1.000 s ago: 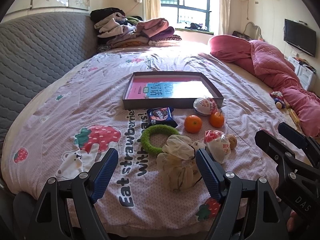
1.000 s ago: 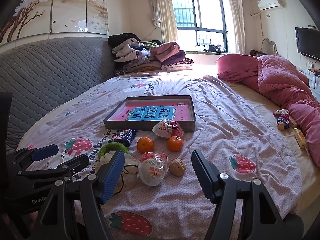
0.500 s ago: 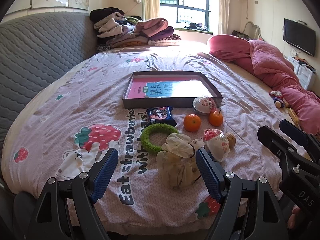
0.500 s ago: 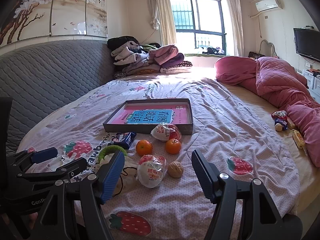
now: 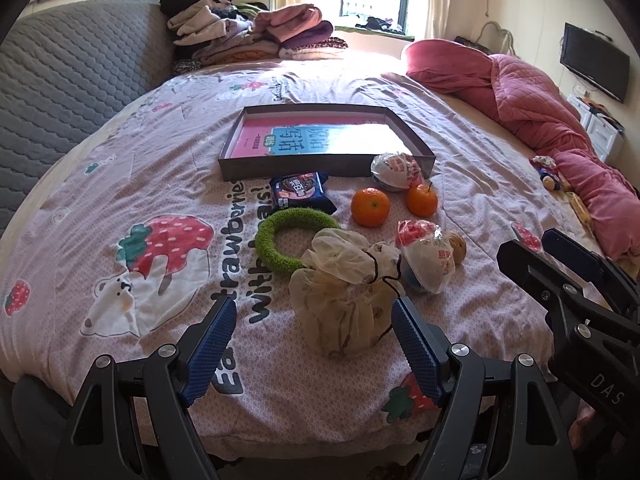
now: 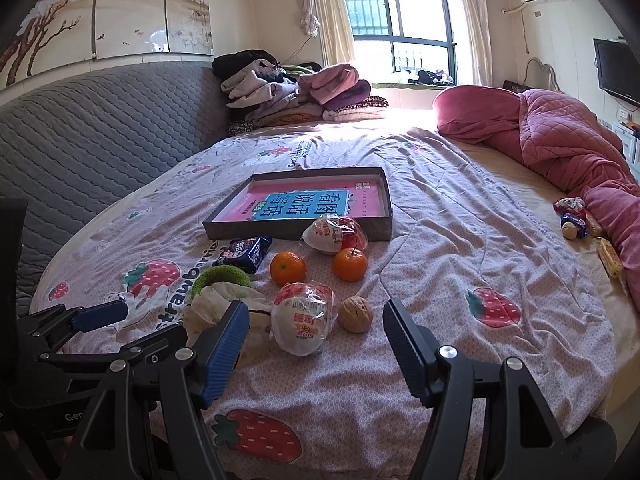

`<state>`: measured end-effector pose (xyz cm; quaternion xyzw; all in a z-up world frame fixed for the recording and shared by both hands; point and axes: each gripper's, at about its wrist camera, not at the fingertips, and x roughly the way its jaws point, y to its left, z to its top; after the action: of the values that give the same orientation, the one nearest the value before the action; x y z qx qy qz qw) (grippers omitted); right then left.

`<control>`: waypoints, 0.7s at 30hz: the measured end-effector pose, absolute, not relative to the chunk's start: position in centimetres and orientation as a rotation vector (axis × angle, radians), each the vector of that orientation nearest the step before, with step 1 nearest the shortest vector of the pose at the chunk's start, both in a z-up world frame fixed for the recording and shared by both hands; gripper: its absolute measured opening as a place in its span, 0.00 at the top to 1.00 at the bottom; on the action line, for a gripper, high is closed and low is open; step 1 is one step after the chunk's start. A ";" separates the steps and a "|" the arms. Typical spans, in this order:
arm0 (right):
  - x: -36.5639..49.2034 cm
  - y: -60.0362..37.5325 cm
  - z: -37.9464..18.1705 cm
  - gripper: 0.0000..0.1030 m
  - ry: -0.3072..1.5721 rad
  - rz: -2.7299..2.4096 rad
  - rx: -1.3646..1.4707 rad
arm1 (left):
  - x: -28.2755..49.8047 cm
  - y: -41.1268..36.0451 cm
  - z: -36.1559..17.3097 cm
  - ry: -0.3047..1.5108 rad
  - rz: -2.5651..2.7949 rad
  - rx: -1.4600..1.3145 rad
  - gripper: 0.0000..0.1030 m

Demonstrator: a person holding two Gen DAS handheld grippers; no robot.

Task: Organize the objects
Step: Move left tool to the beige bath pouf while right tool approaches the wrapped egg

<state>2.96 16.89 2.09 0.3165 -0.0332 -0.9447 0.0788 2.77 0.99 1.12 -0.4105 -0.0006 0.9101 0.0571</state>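
Note:
On the strawberry-print bedsheet lies a shallow grey box [image 5: 416,145] [image 6: 224,227] holding a pink and blue book. In front of it are a blue snack pack [image 5: 301,193] [image 6: 245,253], a green ring [image 5: 276,236] [image 6: 224,276], two oranges [image 5: 370,206] [image 6: 288,268], two wrapped white packets [image 5: 426,256] [image 6: 303,317], a walnut [image 6: 355,313] and a cream drawstring pouch [image 5: 340,300] [image 6: 216,304]. My left gripper [image 5: 314,346] hovers open just short of the pouch. My right gripper [image 6: 316,350] is open, near the closer packet and walnut.
A pink quilt [image 5: 532,96] [image 6: 560,148] is bunched along the right side, with small toys [image 6: 572,216] beside it. Folded clothes [image 5: 256,36] [image 6: 296,92] are piled at the far end by the window. A grey padded headboard [image 6: 100,128] runs along the left.
Both grippers have edged slightly forward and lower toward the items on the bed; nothing on the bed has moved and both stay open.

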 end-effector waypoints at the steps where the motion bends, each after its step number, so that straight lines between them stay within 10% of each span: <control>1: 2.9 16.9 2.0 0.33 -0.103 -2.819 0.957 | 2.6 1.1 0.9 0.000 2.754 -1.256 0.22; 21: 0.7 16.6 -0.8 0.33 -0.138 -2.734 1.072 | 0.6 0.9 -2.6 -0.025 2.669 -1.360 0.22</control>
<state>0.72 16.59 -0.80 0.3628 -0.0467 -0.9252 0.1005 0.60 0.94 -2.61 -0.4528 -0.0082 0.8886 0.0727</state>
